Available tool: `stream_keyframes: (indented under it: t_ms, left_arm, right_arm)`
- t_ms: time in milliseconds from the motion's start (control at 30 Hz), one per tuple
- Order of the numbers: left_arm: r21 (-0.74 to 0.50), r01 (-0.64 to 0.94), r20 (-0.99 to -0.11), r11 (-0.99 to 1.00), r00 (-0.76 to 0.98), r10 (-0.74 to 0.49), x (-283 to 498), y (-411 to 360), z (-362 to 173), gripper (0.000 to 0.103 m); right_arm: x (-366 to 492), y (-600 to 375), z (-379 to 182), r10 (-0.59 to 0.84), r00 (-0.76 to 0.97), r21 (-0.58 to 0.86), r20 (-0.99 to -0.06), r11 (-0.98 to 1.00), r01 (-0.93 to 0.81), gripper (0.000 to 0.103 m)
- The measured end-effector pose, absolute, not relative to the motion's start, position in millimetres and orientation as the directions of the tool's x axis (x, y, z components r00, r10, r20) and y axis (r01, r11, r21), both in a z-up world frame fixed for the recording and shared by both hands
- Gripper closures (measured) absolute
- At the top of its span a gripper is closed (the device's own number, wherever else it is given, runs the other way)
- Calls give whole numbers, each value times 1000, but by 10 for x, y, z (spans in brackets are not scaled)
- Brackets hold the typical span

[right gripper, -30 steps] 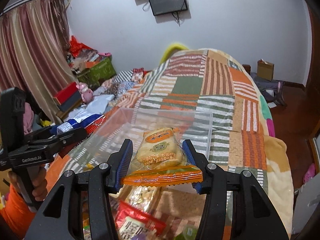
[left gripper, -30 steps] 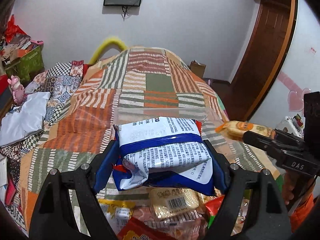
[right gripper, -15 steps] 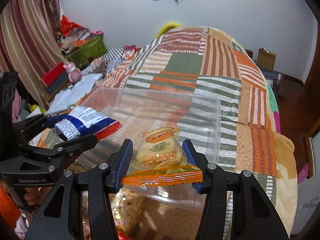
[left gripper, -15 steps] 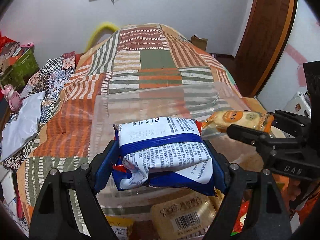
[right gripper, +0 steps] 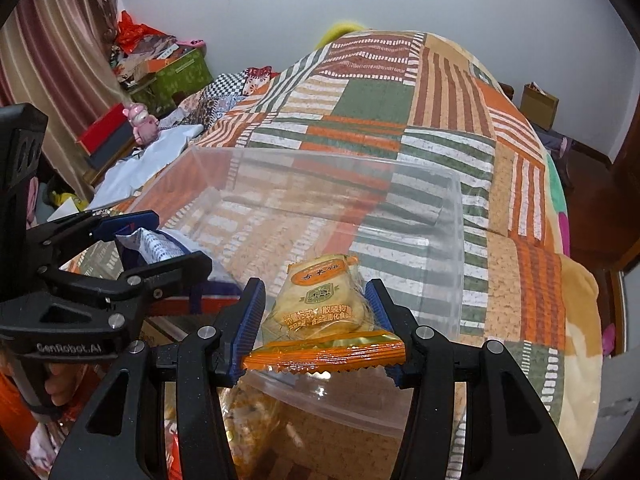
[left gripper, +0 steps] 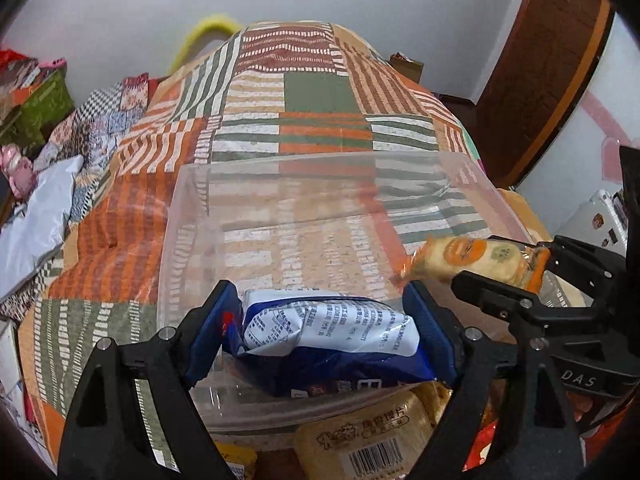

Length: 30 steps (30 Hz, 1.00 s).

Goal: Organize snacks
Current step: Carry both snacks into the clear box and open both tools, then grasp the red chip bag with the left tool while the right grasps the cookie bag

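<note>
Placing step: two snacks are being lowered into the clear bin [left gripper: 320, 184] on the bed [left gripper: 316, 92].
Left tongs [left gripper: 320, 332]: jaws have just been opening; blue-white packet [left gripper: 328, 328] is between the pads, slumped, low inside near wall.
Right tongs [right gripper: 316, 320]: narrow, orange-edged cake packet [right gripper: 320, 304] is pinched, held over bin interior.
Next move: release is judged due; both tongs to be lifted straight up.
Edges: near rim sits close under both tongs; a snag is possible.
Open room: bin floor ahead is bare; loose snacks [left gripper: 368, 440] are piled in front of the bin.

Patchwork quilt [left gripper: 320, 92], pink plush toy [right gripper: 142, 123], green box [right gripper: 182, 74]
</note>
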<state>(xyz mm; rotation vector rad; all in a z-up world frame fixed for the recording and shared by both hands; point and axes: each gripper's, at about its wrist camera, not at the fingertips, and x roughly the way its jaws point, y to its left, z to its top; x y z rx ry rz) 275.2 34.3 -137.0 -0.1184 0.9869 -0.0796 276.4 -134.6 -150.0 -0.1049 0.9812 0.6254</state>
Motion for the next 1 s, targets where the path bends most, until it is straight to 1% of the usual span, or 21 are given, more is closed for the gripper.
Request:
stream_keyframes:
  t_ms: [67,133,200,233,367,567,667,767,1000]
  left_arm:
    - [-163,4,-825,987,548,-138,2733,380,-1365,17]
    - [-171,-4,-821,985,553,-140,2697,395,-1345,16]
    - [-174,2,-809,985,570,-144,2636,396,-1298,16]
    - [-169,5,-805,986,576,-141,2613,388,-1277,16]
    - [-106,29,-773,994,627,-101,2440,321,-1096,14]
    - [-61,50,-733,997,676,-79,2132,260,-857,11]
    - [-65,50,-720,997,689,-81,1979,264,-771,9]
    - [-74,46,-712,996,697,-85,1838,265,-710,8]
    - [-75,28,-715,997,695,-73,1497,304,-717,7]
  right_arm:
    - [2755,-1361,-1482,446,397,192,-802,822,-536,53]
    - [2743,-1382,-1455,449,402,194,-798,823,-534,47]
    - [2711,-1411,-1415,451,420,191,-788,827,-529,37]
    - [2689,-1434,-1383,451,430,186,-782,828,-529,36]
    - [2602,-1490,-1272,454,455,178,-766,830,-529,35]
    - [2357,-1630,-1034,466,503,159,-728,828,-537,35]
    - [2223,-1701,-919,471,526,150,-708,828,-540,34]
    - [2073,-1792,-820,484,544,153,-685,826,-542,31]
    - [1742,-1896,-767,486,560,136,-671,824,-551,30]
